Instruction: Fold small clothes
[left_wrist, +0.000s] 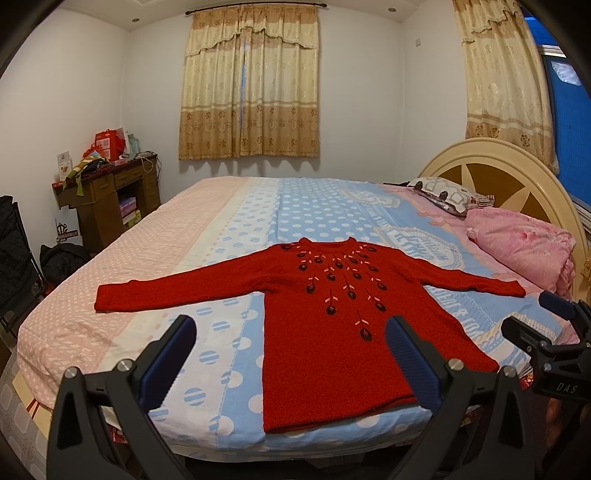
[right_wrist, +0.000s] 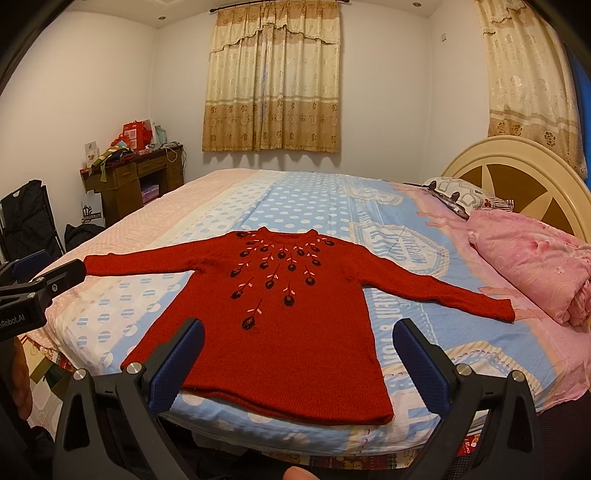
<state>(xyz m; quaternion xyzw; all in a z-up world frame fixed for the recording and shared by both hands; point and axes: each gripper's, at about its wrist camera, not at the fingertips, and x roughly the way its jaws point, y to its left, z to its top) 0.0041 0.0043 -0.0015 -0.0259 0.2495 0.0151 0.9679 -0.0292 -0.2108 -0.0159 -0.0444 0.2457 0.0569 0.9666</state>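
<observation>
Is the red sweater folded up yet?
No, the red sweater lies spread flat on the bed, both sleeves stretched out sideways.

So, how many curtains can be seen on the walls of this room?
2. One curtain hangs on the far wall behind the bed. The second curtain hangs on the right, above the headboard. Others may be outside the view.

Bedroom with white walls. A curtained window (left_wrist: 249, 85) faces the viewer; a second curtain (left_wrist: 506, 74) hangs at right. A bed (left_wrist: 207, 229) with arched headboard (left_wrist: 491, 166) fills the floor; a cluttered dark wooden desk (left_wrist: 107, 195) occupies the left corner.
</observation>
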